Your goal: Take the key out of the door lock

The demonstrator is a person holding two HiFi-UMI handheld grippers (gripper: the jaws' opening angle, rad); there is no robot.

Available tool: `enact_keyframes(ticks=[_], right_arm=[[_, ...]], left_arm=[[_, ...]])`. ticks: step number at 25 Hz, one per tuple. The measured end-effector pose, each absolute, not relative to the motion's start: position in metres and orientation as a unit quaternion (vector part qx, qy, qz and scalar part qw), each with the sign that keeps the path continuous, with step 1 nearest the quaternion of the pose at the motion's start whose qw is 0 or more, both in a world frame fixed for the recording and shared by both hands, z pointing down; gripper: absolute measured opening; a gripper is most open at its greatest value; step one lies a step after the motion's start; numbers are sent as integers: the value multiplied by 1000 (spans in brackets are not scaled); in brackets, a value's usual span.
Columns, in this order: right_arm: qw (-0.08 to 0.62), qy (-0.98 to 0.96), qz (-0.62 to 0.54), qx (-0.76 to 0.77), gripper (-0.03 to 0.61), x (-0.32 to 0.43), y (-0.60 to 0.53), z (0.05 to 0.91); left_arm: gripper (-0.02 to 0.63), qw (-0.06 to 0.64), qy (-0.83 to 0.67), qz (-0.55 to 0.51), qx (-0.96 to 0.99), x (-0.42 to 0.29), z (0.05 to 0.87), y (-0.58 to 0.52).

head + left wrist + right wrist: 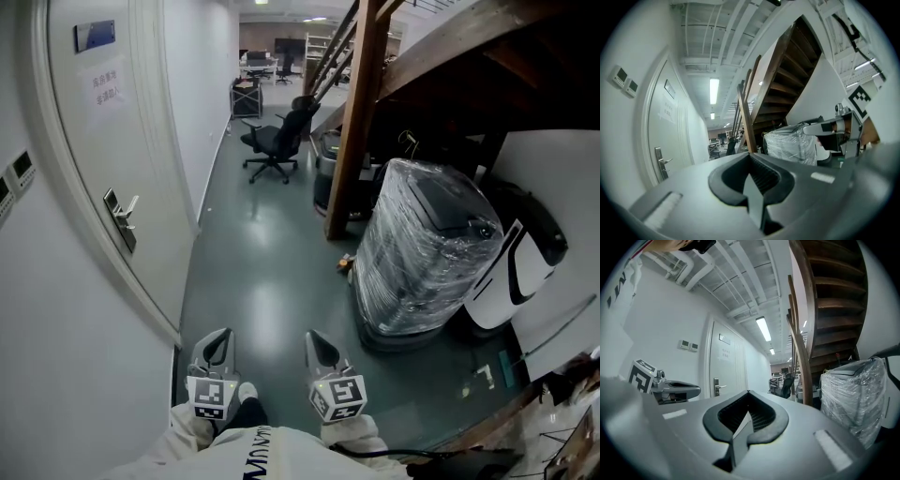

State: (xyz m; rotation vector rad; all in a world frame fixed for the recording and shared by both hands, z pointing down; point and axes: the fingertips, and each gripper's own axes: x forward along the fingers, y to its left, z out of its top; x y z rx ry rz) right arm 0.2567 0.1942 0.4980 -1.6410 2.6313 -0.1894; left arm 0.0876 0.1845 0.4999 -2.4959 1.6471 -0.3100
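Note:
The white door point(103, 141) stands in the left wall, with its metal lock plate and lever handle point(120, 220) some way ahead of me. The handle point(662, 162) shows small in the left gripper view, and the handle point(718, 387) in the right gripper view too. A key is too small to make out. My left gripper point(217, 349) and right gripper point(323, 349) are held low by my body, side by side, far from the door. The left gripper point(750, 157) has its jaws together with nothing in them. So does the right gripper point(748, 393).
A black office chair point(277, 141) stands down the corridor. A wooden stair post point(354, 122) rises at the middle right. Beside it sit a plastic-wrapped machine point(422, 248) and a white appliance point(525, 267). Wall switches point(14, 173) are left of the door.

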Motion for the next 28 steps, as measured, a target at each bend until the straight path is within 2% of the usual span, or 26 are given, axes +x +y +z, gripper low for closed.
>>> enact_keyframes(ticks=[11,28], right_arm=[[4,842,-55,-536,0,262,138,505],[0,836,-52,-547,0,217,-19,498]], left_arm=[[0,63,543,-95,-832,92,509,125],[0,64,536,-88,-837,48,500,-35]])
